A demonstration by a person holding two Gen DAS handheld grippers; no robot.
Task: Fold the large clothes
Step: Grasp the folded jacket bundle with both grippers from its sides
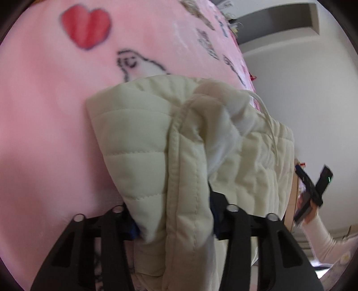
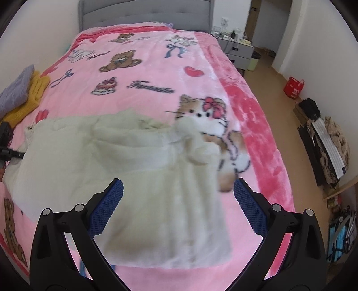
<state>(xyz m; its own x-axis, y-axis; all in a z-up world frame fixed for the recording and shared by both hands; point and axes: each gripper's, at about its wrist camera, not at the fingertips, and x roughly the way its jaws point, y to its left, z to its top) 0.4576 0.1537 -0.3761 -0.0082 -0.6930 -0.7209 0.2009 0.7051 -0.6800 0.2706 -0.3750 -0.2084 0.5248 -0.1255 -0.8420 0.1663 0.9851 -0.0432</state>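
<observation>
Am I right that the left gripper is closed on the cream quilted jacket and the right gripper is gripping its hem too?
Not quite. The right gripper is open above the cream quilted jacket, holding nothing, as the right wrist view shows. The left gripper is indeed closed on the jacket.

Pink cartoon blanket (image 2: 145, 73), grey headboard (image 2: 143, 13), folded yellow and grey clothes (image 2: 22, 94), nightstand (image 2: 239, 48), red bag (image 2: 294, 87)

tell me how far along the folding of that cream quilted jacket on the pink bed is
Early to middle. Done: the cream quilted jacket lies spread on the pink cartoon-print blanket, fleece lining up. In hand: the left gripper is clamped on a bunched edge of it, while the right gripper hovers open above the jacket, holding nothing. Left: the folds themselves, as no tidy, compact shape shows yet.
</observation>
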